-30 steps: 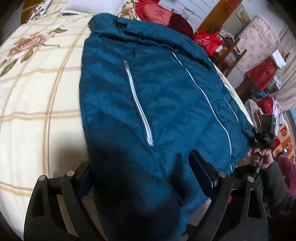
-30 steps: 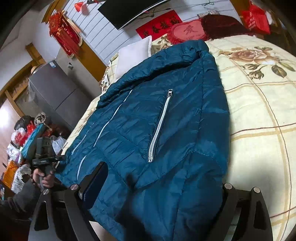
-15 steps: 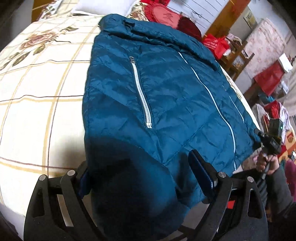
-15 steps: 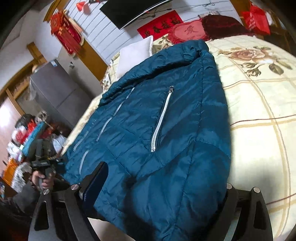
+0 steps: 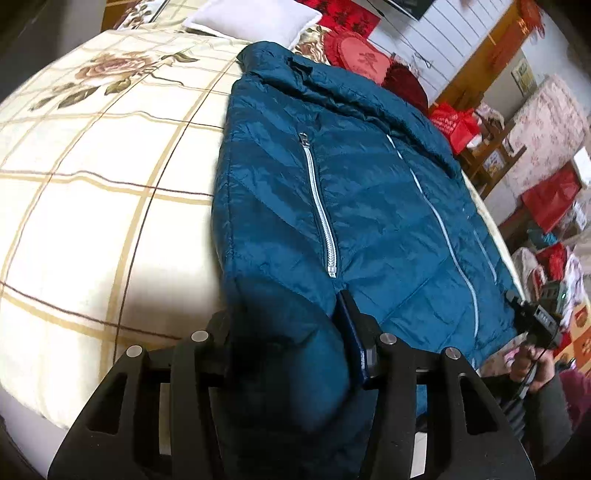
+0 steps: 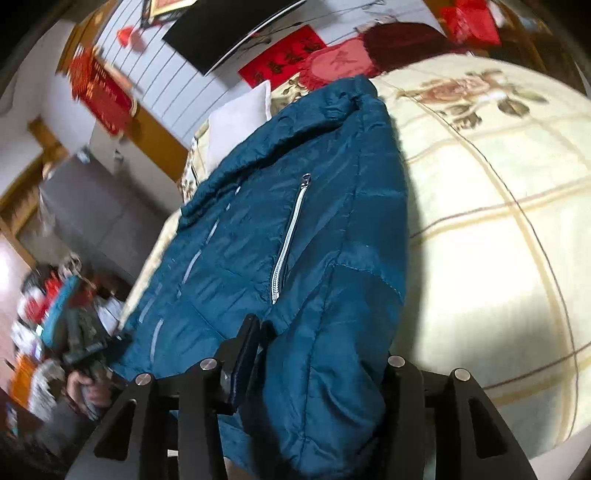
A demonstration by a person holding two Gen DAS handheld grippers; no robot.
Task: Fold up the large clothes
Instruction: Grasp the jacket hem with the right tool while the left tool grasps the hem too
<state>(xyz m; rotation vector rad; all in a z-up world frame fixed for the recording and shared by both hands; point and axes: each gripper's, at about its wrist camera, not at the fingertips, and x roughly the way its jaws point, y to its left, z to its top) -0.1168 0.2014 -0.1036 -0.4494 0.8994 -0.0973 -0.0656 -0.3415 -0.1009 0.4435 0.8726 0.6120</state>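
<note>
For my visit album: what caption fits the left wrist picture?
Left gripper closing on the hem corner of a teal quilted puffer jacket spread on a cream floral bedspread.

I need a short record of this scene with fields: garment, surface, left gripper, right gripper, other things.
garment: blue padded jacket, front up, zips closed
surface: cream checked bedspread with a rose print
left gripper: jaws closing, the jacket's near corner bunched between them
right gripper: jaws closing, the jacket's other near corner between them
other things: white pillow and red cushion beyond the collar

Only unreadable characters show, on the red wall banner (image 6: 283,55).
</note>
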